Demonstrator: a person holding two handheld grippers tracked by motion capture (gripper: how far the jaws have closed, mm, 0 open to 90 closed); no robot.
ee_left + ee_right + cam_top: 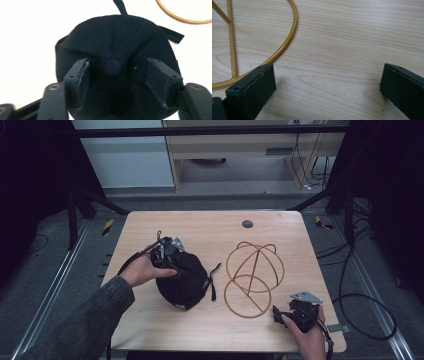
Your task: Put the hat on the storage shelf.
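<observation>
**A:** Start at your left. Your left gripper (167, 251) sits on top of the black cap (182, 280), which rests on the table (210, 227) just left of the wire stand (252, 277). In the left gripper view the jaws stand spread on either side of the cap's top button (112, 67), pads pressing into the cloth but not pinching it together. So I'd call it released, not yet grasping.

**B:** What can go wrong there?

**A:** If you clench now, you may catch only a thin fold of fabric. The cap is soft, so it could slide out as you lift, or sag and drag its strap (212, 282) across the table toward the stand. Get the button well between the pads first.

**B:** And the stand itself?

**A:** It's light wire, two hoops on thin struts, standing right of the cap. I'd judge the cap is meant to go over it. Bring the cap in low and you could knock the stand over or push it away.

**B:** My right side?

**A:** Your right gripper (280, 315) rests on the table just right of the stand's lower ring (284, 47), jaws wide apart and gripping nothing. One jaw lies nearly against the ring. Nudge forward carelessly and you shift the stand; better to steady it on purpose.
</observation>
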